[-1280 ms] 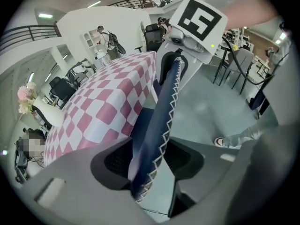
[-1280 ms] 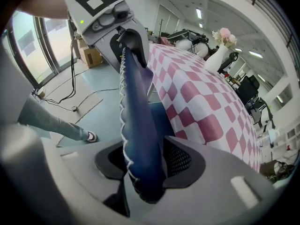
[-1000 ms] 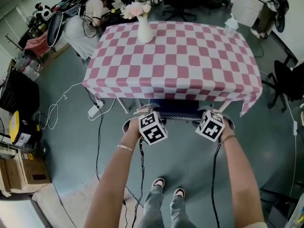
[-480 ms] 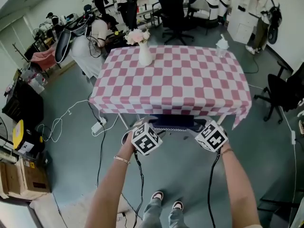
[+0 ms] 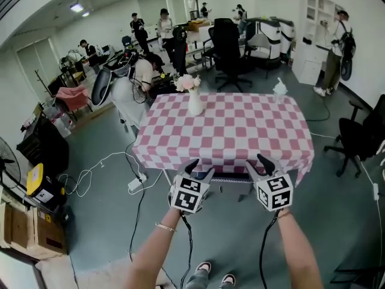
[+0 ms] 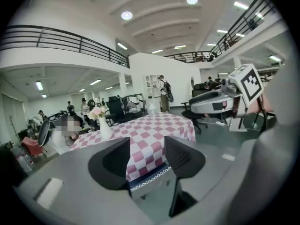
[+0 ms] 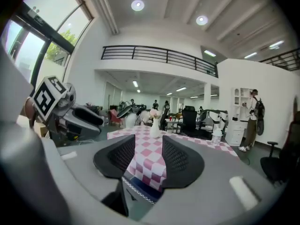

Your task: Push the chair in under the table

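Observation:
The table (image 5: 228, 131) wears a pink-and-white checked cloth, with a white vase of flowers (image 5: 194, 101) and a plastic cup (image 5: 280, 90) on top. The chair (image 5: 231, 176) is tucked under its near edge; only a dark blue strip of its back with white stitching shows (image 6: 150, 179) (image 7: 136, 184). My left gripper (image 5: 200, 168) (image 6: 146, 158) hangs in front of the cloth's edge, its jaws closing with nothing between them. My right gripper (image 5: 255, 164) (image 7: 149, 158) hangs level beside it, open and empty. Neither touches the chair.
Cables and a power strip (image 5: 135, 184) lie on the floor to the left of the table. A black office chair (image 5: 361, 134) stands at the right, another (image 5: 228, 53) behind the table. People work at the back. Boxes (image 5: 30, 221) sit at the far left.
Both grippers have risen from the chair's back below the cloth's edge to the height of the table's edge and turned level. The head view has tilted up over the room.

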The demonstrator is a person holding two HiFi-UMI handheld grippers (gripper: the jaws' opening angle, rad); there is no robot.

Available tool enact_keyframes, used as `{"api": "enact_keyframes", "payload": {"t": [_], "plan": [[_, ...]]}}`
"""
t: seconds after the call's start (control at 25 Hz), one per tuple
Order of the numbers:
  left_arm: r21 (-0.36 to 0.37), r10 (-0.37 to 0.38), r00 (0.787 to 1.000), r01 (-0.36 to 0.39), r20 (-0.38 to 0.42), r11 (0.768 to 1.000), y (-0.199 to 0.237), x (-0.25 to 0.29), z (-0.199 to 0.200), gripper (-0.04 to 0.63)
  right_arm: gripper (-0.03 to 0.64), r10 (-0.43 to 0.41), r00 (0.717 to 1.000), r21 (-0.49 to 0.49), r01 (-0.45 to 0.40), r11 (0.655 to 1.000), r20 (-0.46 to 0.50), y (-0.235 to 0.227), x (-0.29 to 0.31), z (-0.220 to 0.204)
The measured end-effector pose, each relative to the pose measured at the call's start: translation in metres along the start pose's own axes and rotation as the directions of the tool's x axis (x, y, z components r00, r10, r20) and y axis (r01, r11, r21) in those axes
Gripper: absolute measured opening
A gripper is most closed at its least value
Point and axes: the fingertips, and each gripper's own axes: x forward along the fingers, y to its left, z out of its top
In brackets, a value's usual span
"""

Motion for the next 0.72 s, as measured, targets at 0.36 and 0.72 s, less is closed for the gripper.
{"api": "enact_keyframes", "payload": {"t": [0.36,0.72], "plan": [[-0.308,0.342,0.909,-0.264,0.237,0.914,-0.002,-0.114,0.026,0.120,0.181,-0.241,0.964,0.218,0.213,0.953,0.112,0.006,-0.111,0.004],[-0.343,0.382,0.890,-0.287,0.251,0.894,-0.020,-0.161,-0.004,0.002,0.026,-0.317,0.940,0.227,0.283,0.932,0.126,0.048,-0.162,-0.004]]}}
